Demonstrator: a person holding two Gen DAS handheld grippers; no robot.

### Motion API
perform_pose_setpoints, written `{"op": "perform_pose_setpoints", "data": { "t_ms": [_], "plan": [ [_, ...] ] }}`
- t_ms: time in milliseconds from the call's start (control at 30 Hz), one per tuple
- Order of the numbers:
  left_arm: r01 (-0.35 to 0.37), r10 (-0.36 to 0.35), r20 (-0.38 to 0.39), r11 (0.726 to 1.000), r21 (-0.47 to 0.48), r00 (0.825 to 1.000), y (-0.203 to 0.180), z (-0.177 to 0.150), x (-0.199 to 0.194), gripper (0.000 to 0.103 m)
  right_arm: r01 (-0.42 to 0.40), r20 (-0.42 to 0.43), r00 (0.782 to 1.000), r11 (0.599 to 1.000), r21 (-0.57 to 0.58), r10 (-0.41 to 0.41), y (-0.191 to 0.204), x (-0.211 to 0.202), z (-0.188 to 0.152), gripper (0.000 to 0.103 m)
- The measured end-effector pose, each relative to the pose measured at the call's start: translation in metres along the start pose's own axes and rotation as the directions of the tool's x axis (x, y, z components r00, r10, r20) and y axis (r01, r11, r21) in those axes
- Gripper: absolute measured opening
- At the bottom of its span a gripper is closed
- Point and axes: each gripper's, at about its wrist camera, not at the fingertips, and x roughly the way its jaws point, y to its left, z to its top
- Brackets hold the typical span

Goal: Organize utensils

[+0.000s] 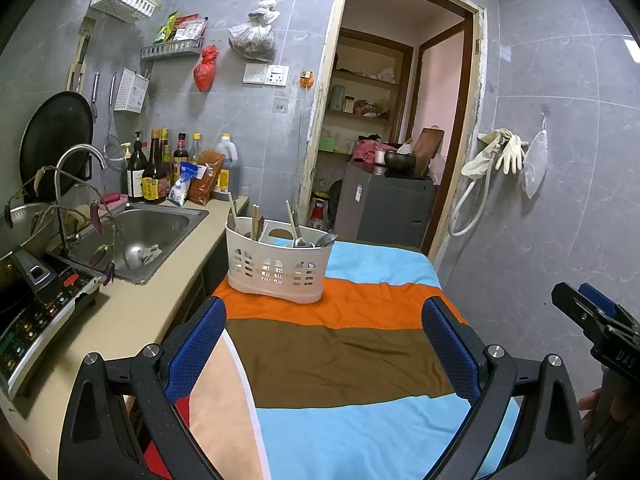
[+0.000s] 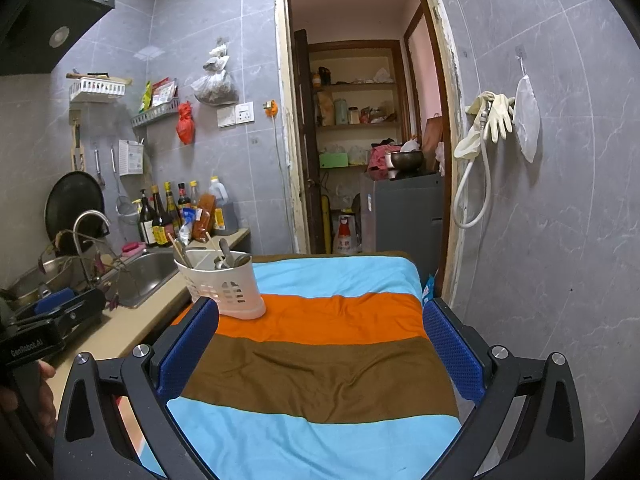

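Note:
A white slotted utensil caddy (image 1: pixel 276 264) (image 2: pixel 224 284) stands upright on the orange band of a striped cloth (image 1: pixel 340 356) (image 2: pixel 320 376) over a table. Chopsticks (image 1: pixel 255 220) fill its left compartment; metal spoons (image 1: pixel 316 240) (image 2: pixel 230 260) lean in its right one. My left gripper (image 1: pixel 324 320) is open, held back from the caddy with only cloth between its blue pads. My right gripper (image 2: pixel 320 324) is open too, with nothing in it, and the caddy sits just beyond its left finger. Each gripper shows at the edge of the other's view.
A counter (image 1: pixel 132 316) runs along the left with a steel sink (image 1: pixel 148 236), a curved tap (image 1: pixel 76 160), sauce bottles (image 1: pixel 156 172) and an induction cooker (image 1: pixel 36 316). Behind the table is an open doorway (image 1: pixel 400 120) with a grey cabinet (image 1: pixel 392 208). The tiled wall (image 1: pixel 560 200) stands close on the right.

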Motion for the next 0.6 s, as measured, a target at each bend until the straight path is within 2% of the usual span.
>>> {"op": "perform_pose_setpoints", "data": {
  "t_ms": [600],
  "plan": [
    [-0.004, 0.004, 0.002, 1.0, -0.001, 1.0, 0.0007, 0.0001, 0.0039, 0.096, 0.0, 0.0, 1.0, 1.0, 0.0, 0.0, -0.0008, 0.0002, 0.0013, 0.103]
  ]
}}
